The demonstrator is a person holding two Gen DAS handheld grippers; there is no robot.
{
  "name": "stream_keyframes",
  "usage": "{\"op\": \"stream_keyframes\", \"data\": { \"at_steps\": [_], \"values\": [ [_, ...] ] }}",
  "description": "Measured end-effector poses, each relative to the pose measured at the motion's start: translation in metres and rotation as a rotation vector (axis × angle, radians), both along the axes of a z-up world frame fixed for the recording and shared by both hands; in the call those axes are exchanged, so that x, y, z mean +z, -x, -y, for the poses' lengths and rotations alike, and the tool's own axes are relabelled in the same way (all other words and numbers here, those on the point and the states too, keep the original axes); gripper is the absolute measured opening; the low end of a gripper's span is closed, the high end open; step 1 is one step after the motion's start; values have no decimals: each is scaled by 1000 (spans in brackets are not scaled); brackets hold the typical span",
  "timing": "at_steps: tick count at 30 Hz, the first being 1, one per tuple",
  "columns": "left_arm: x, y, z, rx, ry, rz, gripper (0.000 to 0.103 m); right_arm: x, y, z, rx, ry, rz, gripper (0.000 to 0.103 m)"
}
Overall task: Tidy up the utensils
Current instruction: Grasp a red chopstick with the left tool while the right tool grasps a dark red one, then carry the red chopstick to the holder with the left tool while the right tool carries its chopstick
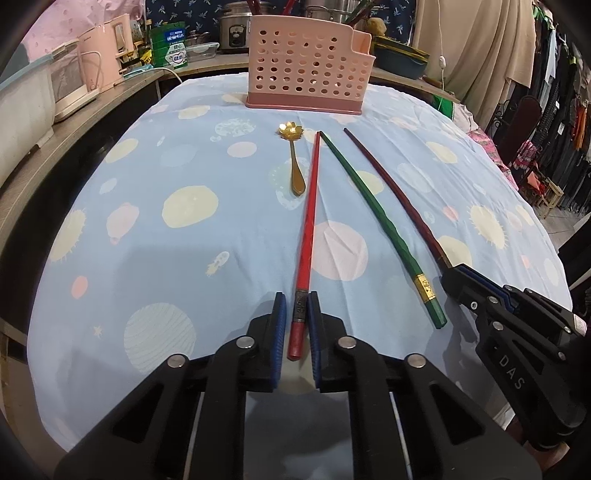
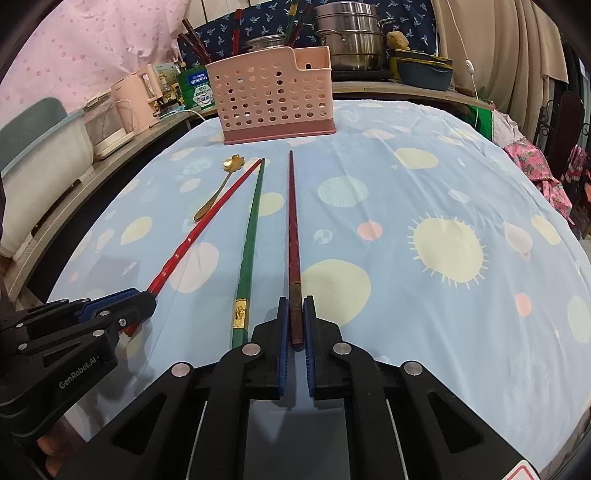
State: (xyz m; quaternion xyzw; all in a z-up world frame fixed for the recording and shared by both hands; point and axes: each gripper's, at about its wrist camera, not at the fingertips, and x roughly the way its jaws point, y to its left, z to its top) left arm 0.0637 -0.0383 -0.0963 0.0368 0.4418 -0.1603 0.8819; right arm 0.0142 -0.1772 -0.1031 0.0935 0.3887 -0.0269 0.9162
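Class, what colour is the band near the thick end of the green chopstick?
Gold, on the green chopstick; the right wrist view shows the band best.

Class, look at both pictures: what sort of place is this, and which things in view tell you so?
Most likely a lived-in home, a kitchen corner. A steel steamer pot and a rice cooker stand on the shelf behind, and clothes hang at the right.
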Motion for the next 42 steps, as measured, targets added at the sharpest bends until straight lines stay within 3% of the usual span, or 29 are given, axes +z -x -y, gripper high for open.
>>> {"op": "stream_keyframes", "data": {
  "at_steps": [11, 19, 42],
  "values": [
    [6, 4, -6, 9, 23, -24, 8, 9, 9, 6, -14, -27, 21, 7],
    [24, 5, -15, 21, 49, -1, 8, 31, 16, 11, -16, -45, 71, 7],
    [142, -33, -28, 45, 157, 193, 7, 138, 5, 56, -83, -97, 299, 7]
  ]
}}
